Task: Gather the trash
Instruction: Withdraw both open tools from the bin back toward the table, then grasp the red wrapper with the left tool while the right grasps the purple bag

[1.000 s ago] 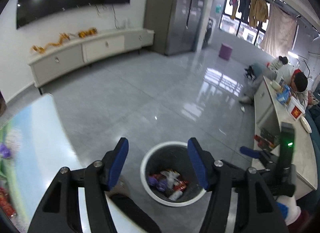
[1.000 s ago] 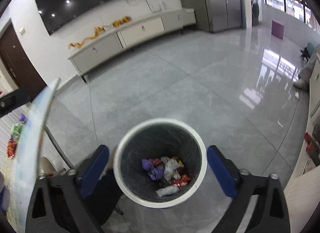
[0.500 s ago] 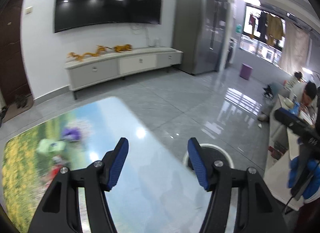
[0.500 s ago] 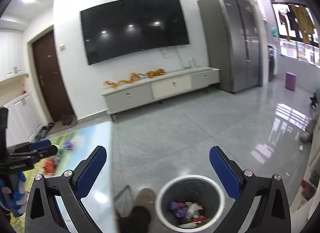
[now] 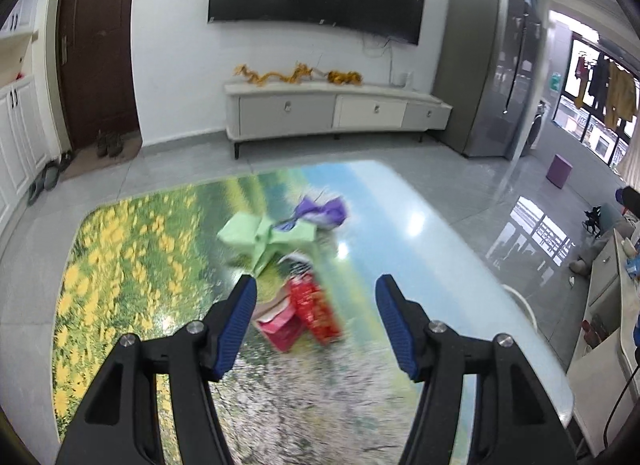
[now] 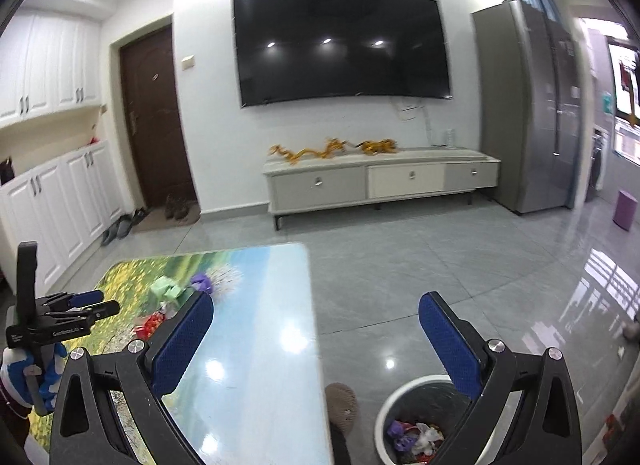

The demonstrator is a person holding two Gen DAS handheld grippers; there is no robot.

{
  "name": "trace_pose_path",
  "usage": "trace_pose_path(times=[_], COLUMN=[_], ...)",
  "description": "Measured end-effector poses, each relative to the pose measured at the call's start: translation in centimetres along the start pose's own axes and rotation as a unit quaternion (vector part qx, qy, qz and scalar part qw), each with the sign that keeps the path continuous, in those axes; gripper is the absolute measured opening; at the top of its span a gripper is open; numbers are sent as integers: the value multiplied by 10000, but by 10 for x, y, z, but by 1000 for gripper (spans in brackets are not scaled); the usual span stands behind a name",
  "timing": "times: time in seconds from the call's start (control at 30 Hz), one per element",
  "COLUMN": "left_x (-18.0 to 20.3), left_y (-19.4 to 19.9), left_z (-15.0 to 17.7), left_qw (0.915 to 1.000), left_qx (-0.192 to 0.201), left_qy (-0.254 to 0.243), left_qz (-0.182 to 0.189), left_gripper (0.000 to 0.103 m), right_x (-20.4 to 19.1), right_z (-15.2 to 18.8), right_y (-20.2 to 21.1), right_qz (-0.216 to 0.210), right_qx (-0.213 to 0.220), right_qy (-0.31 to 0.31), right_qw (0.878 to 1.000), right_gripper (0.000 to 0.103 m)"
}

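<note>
Flowery surface [image 5: 120,265] has red wrappers [image 5: 312,305] and green paper [image 5: 260,235]; both tongs, left [image 5: 314,319] and right [image 6: 316,339], gape wide, holding nothing.

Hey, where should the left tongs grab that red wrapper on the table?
Probably across the red wrapper at its narrow width, coming down from above with the open left tongs. It lies flat and elongated on the table, partly over a pink packet.

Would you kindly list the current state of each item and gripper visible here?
Left gripper: open, empty, above the table.
Right gripper: open, empty.
Red foil wrapper: lying on the flower-print table.
Green crumpled paper: on the table.
Purple crumpled wrapper: on the table.
White-rimmed trash bin: on the floor, partly filled.
</note>
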State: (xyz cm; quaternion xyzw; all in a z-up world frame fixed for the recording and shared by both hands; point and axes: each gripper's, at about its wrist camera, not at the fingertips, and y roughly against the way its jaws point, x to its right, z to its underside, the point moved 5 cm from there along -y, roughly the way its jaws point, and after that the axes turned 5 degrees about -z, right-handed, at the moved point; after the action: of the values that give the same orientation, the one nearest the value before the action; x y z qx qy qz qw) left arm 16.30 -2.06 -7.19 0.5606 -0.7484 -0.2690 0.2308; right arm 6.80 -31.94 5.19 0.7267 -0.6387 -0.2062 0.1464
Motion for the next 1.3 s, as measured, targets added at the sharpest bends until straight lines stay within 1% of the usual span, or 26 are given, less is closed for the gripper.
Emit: trace_pose_path(times=[0.07,0.17,0.33,0.37,0.43,0.47,0.53,0.63,0.7,0.8,0.83,0.9,0.93,1.03,1.1,1.3], left_x=[-7,-9,-9,-9,-10,-10,-12,-14,-14,-18,-20,-23,-24,-26,-26,-25], left_y=[-22,-54,-84,-89,-94,-96,-98,-100,-101,-101,-101,-98,-96,-87,-81,-57], left_z=[4,8,13,14,15,16,17,20,21,24,25,27,29,35,39,50], left_qw=[9998,9990,9978,9976,9973,9971,9970,9965,9962,9960,9960,9960,9959,9961,9961,9962], left_qx=[-195,-447,-652,-683,-728,-741,-754,-783,-803,-817,-803,-782,-770,-726,-695,-623], left_qy=[56,72,18,-2,-21,-16,-6,33,67,152,185,257,293,357,422,528], left_qz=[29,59,110,109,126,150,184,278,318,335,346,358,365,357,356,291], left_gripper=[60,60,60,60,59,59,59,50,41,37,37,34,34,31,29,27], right_x=[-10,-27,-54,-61,-71,-76,-87,-101,-112,-128,-131,-136,-137,-139,-141,-134], right_z=[-1,-3,-2,-1,1,2,6,11,15,23,26,33,36,44,50,63], right_y=[-20,-65,-140,-160,-186,-201,-232,-268,-286,-310,-317,-327,-331,-335,-332,-292], right_qz=[-137,-364,-767,-894,-1104,-1198,-1361,-1537,-1615,-1676,-1682,-1674,-1656,-1701,-1705,-1793], right_qx=[-132,-406,-851,-960,-1117,-1200,-1379,-1580,-1683,-1829,-1886,-2000,-2045,-2173,-2218,-2131], right_qy=[87,216,289,286,264,249,199,124,118,143,142,129,129,122,206,240], right_qw=[9998,9983,9930,9909,9872,9852,9808,9753,9724,9686,9674,9653,9647,9611,9598,9602], right_gripper=[103,103,103,101,92,90,83,78,73,69,65,61,58,40,34,32])
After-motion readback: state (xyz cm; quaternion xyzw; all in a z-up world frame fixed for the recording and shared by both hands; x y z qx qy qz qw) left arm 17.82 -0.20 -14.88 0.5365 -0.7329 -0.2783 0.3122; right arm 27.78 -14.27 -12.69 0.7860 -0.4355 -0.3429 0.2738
